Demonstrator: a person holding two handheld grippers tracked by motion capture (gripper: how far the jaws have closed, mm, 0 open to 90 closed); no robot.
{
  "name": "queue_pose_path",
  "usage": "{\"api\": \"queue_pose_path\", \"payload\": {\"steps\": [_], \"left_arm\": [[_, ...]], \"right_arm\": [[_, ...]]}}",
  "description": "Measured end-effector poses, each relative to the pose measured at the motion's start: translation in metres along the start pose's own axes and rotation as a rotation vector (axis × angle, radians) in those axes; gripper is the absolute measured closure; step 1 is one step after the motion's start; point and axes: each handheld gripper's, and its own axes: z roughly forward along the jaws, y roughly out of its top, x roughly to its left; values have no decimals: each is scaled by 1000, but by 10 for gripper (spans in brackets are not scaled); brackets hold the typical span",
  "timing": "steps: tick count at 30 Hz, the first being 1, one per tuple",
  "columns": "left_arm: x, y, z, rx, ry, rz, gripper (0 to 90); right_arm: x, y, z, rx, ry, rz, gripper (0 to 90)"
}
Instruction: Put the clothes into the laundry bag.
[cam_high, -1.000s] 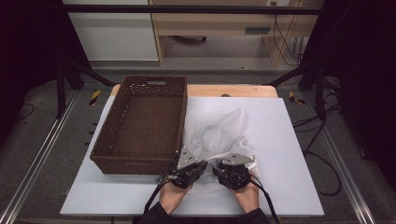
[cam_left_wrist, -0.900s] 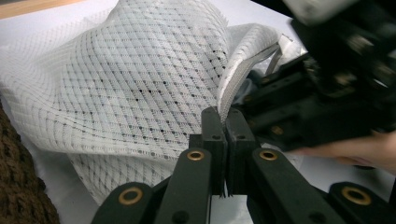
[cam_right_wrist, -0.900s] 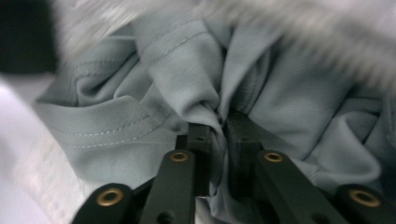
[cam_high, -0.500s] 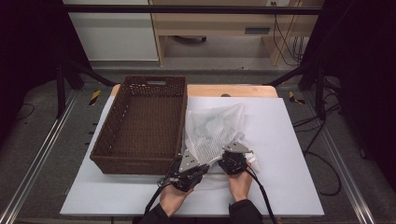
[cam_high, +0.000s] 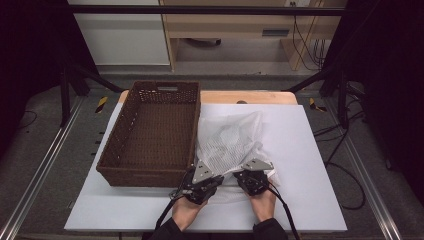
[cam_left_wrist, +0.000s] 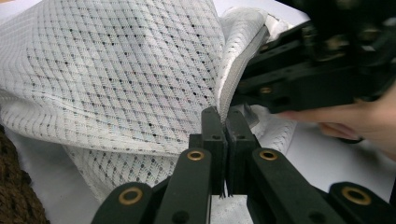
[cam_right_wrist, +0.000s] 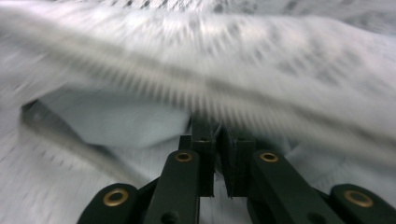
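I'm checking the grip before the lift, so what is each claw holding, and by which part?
Both hold the white mesh bag by its near edge: the left claw is shut on its hem, and the right claw, jaws just closing, pinches the edge beside it.

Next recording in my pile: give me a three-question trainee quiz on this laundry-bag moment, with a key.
1. True or false: the brown woven rectangular basket has the white mesh laundry bag inside it.
2. On which side of the basket does the bag lie in the high view: A left, B right, C behind?
3. What are the left tongs and right tongs gripping?

Key
1. False; the bag lies on the white table sheet beside the basket.
2. B.
3. Each is shut on the bag's near edge; the right tongs have just been closing on the fabric.
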Motion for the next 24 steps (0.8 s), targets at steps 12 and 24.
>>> {"api": "queue_pose_path", "payload": {"steps": [12, 24], "left_arm": [[-2, -4, 2, 20, -14, 1, 881], [-5, -11, 12, 65, -41, -7, 668]], "right_arm": [[-4, 11, 16, -9, -125, 53, 793], [-30, -22, -77, -87, -32, 13, 629]]}}
